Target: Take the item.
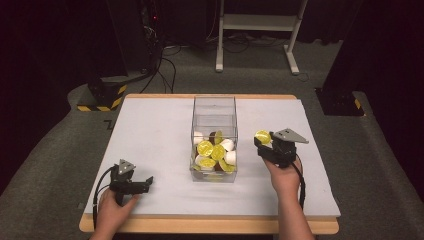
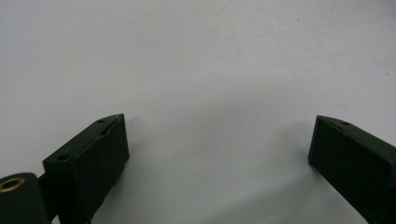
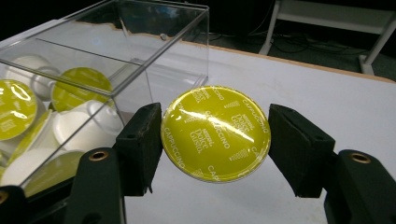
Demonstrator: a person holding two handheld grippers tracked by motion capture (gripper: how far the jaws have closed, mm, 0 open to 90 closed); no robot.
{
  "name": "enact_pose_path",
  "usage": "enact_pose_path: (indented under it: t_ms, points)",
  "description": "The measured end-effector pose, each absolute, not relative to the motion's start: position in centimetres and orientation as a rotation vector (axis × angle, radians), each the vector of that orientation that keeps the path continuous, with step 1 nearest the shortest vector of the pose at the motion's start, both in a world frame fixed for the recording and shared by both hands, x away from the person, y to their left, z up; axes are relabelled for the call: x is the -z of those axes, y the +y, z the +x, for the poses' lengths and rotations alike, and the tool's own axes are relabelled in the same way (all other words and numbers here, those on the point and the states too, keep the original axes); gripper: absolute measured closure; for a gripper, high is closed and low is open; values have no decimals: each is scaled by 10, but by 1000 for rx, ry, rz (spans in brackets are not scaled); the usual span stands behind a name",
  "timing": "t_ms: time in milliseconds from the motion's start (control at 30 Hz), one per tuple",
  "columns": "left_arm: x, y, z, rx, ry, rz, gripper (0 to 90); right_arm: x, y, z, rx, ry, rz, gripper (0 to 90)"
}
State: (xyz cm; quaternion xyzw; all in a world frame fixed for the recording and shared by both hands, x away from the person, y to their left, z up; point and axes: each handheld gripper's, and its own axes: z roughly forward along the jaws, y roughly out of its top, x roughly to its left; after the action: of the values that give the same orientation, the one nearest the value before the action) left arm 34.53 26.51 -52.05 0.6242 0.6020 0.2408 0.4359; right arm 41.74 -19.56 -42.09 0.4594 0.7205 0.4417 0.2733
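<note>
My right gripper (image 1: 263, 140) is shut on a coffee capsule (image 3: 215, 133) with a yellow-green foil lid, held just right of the clear plastic box (image 1: 214, 105); the same capsule (image 1: 262, 136) shows in the high view. In the right gripper view both jaws press the capsule's rim and its lid faces the camera. The box (image 3: 140, 51) holds several capsules (image 1: 215, 152), some lid up, some showing white bodies. My left gripper (image 1: 145, 183) rests on the table near the front left, open, with nothing between its jaws. The left gripper (image 2: 217, 140) view has bare table between the two jaws.
The white tabletop (image 1: 150, 130) has a wooden edge along the front. Behind the table stand a white frame's legs (image 1: 255, 30), cables on the floor, and a black-and-yellow striped base (image 1: 102, 97) at the far left.
</note>
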Motion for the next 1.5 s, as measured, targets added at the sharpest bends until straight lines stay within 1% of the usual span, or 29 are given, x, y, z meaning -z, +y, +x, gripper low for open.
enact_pose_path:
  t_ms: [567, 1000, 1500]
  points:
    - [521, 265, 345, -599, 1497, 1553, 52, 444, -207, 442, -1081, 1942, 1305, 378]
    - [521, 265, 345, -601, 1496, 1557, 52, 473, -217, 464, -980, 1954, 1391, 378]
    - [521, 265, 345, -602, 1496, 1557, 52, 488, -220, 473, -917, 1949, 1425, 377]
